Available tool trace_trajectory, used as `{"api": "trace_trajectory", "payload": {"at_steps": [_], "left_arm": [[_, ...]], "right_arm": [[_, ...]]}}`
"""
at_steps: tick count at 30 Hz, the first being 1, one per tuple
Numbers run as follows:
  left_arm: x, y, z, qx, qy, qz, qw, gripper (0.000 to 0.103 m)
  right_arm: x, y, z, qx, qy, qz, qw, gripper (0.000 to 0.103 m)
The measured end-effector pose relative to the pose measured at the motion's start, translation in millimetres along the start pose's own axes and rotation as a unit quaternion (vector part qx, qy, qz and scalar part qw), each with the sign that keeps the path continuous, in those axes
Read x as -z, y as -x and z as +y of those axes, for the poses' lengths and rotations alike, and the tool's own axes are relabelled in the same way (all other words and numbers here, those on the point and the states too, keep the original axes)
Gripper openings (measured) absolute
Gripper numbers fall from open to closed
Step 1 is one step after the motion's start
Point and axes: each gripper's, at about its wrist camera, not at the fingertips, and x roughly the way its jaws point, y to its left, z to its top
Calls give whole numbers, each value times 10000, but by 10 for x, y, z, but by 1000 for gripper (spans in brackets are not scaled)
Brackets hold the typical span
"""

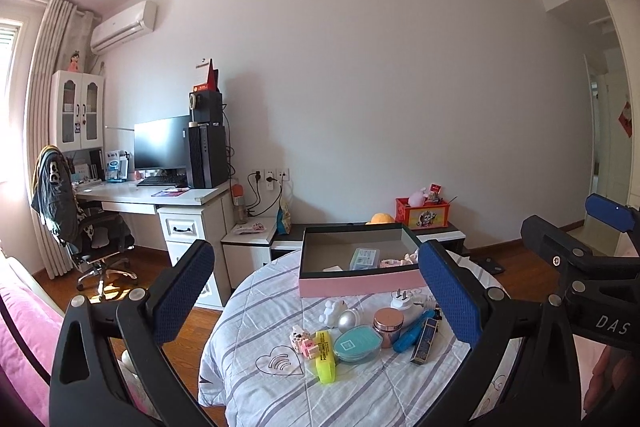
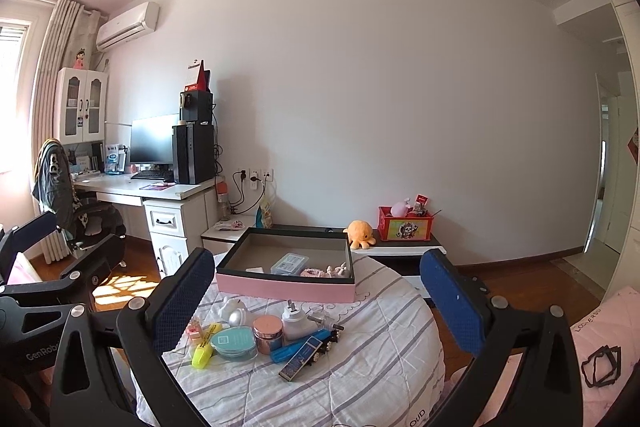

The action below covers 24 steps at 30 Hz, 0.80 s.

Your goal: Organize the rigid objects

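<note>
— Where are the grippers?

— Both hang above the round striped table [image 2: 360, 379], holding nothing. The left gripper [image 1: 320, 291] has its jaws spread wide; the right gripper [image 2: 316, 299] is just as wide open.

— And the things to sort?

— Clustered at lower centre of both views, in front of the pink box [image 2: 286, 289]. The box's long axis runs left to right; a clear case [image 2: 289, 263] and small pink bits lie inside it.

— Which way do the long items point?

— In the right wrist view the yellow highlighter [image 2: 205, 346] runs from lower left to upper right. The blue tube [image 2: 301, 343] and the dark slim box [image 2: 303, 358] lie almost parallel, also rising to the right, touching each other.

— The rest?

— A teal oval case [image 2: 235, 342] lies flat beside an upright copper-lidded jar [image 2: 268, 333]; a white plug adapter [image 2: 294, 319] stands behind, prongs up.
</note>
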Motion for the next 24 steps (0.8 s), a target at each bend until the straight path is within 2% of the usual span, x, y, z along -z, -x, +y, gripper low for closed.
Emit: {"api": "trace_trajectory", "payload": {"at_steps": [14,19,24], "left_arm": [[208,-268,-18,46,-35,380,9993,103],[402,-467,3,228,10,705,9972,103],[718,-681,-16,500,-19,1135,9923,103]], "right_arm": [[181,-276,-25,-27,-57,388,9992,103],[349,-497,-49,-52,-84,706,9975,103],[640,-798,-50,-145,-66,1204,9926,103]]}}
